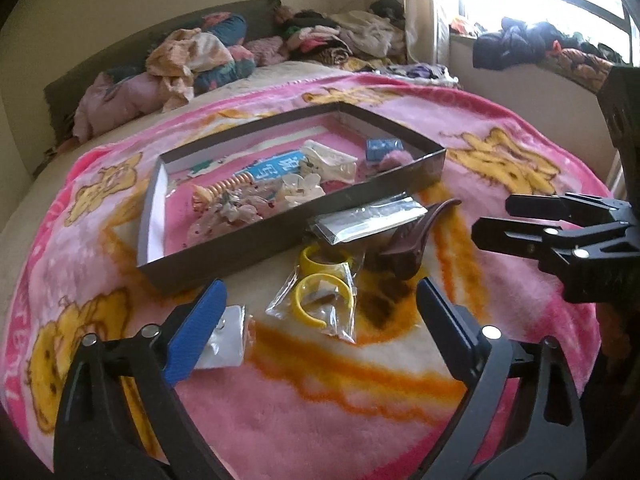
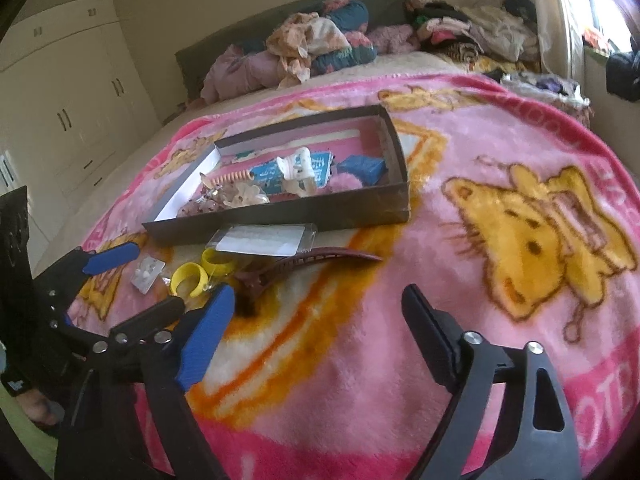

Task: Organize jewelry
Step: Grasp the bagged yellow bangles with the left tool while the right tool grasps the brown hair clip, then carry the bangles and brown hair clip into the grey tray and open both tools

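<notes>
Both tools spread wide, nothing gripped, left tool [image 1: 316, 300] over bagged yellow bangles [image 1: 322, 294] on pink blanket [image 1: 280, 400], right tool [image 2: 316, 304] near brown hair clip [image 2: 304, 266], dark jewelry tray [image 1: 248, 236] just beyond w/ clips & packets inside; only right view shows wardrobe [image 2: 60, 92].

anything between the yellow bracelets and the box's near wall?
Left wrist view: only bare blanket between the bagged yellow bracelets and the box wall; the silver packet lies off to the right.
</notes>
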